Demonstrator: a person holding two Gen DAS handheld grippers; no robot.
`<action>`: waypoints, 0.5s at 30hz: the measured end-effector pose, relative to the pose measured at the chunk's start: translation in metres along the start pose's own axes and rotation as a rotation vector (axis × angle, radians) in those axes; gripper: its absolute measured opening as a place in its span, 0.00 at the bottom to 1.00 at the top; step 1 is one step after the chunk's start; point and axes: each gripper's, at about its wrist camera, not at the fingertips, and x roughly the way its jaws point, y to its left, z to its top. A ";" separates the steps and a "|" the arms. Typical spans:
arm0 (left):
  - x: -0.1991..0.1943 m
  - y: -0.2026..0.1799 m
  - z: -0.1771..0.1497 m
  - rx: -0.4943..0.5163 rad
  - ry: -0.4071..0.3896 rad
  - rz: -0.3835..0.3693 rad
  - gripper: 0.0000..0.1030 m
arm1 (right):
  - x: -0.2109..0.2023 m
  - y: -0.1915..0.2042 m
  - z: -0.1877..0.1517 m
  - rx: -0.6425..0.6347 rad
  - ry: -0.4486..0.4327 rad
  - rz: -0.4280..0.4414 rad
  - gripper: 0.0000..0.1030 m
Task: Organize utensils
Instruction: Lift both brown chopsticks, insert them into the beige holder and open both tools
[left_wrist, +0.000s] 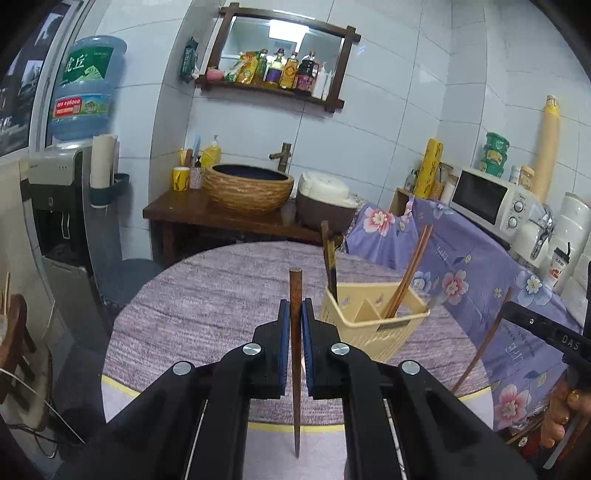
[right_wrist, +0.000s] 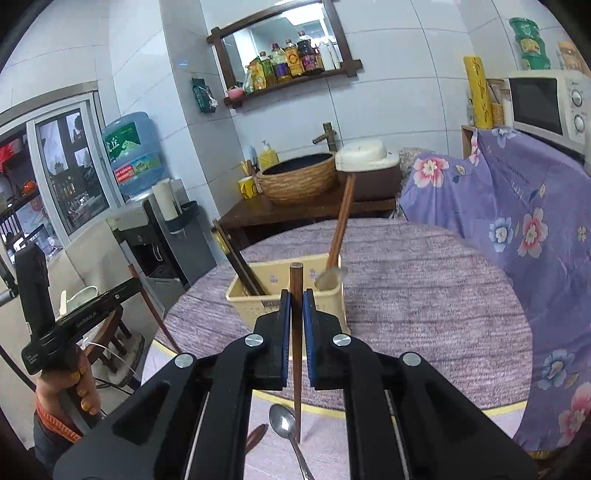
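Each gripper, left gripper (left_wrist: 294, 312) and right gripper (right_wrist: 296, 302), clamps one wooden chopstick (left_wrist: 295, 354) (right_wrist: 295, 347) upright. Both hover short of the yellow utensil basket (left_wrist: 373, 314) on the surface (left_wrist: 207, 295); judged step: carrying. Next, tip each into a compartment.

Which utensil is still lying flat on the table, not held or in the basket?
The metal spoon, lying near the table edge below the right gripper. The chopsticks are either clamped in the fingers or standing in the yellow basket.
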 end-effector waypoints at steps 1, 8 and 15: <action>-0.004 -0.001 0.008 -0.001 -0.014 -0.002 0.08 | -0.004 0.002 0.009 -0.006 -0.012 0.006 0.08; -0.032 -0.027 0.082 0.017 -0.123 -0.071 0.08 | -0.035 0.032 0.093 -0.061 -0.145 0.035 0.08; -0.028 -0.056 0.137 -0.003 -0.214 -0.082 0.07 | -0.030 0.052 0.146 -0.102 -0.257 -0.066 0.08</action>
